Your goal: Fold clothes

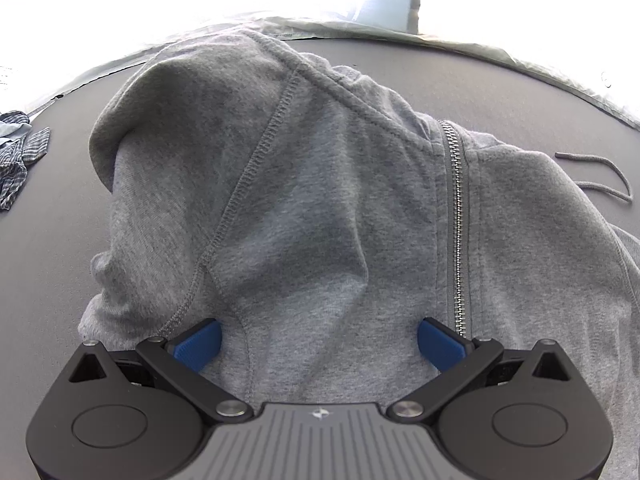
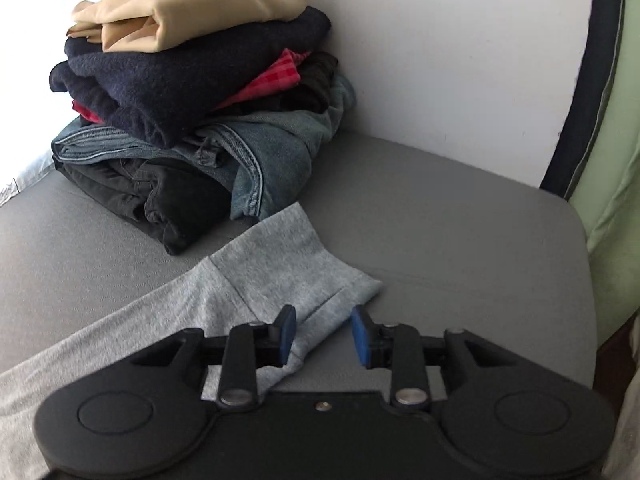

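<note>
A grey zip hoodie (image 1: pixel 320 184) lies crumpled on the dark grey surface (image 1: pixel 500 92), its hood (image 1: pixel 180 120) bunched up at the left and its zipper (image 1: pixel 460 240) running down the right. My left gripper (image 1: pixel 320 340) hovers over the hoodie's near part, jaws spread wide, blue pads (image 1: pixel 198 344) clear of the cloth. In the right wrist view a grey sleeve (image 2: pixel 180 308) stretches across the surface with its cuff (image 2: pixel 296 248) ending just ahead of my right gripper (image 2: pixel 323 334). That gripper's jaws stand partly apart over the cuff's edge, and the pads do not press on the cloth.
A stack of folded clothes (image 2: pixel 192 92) sits at the back against a white wall (image 2: pixel 440 40). A green padded thing (image 2: pixel 612 160) borders the surface's right edge. A plaid garment (image 1: pixel 20 160) lies far left, and a loose grey drawstring (image 1: pixel 612 176) lies to the right of the hoodie.
</note>
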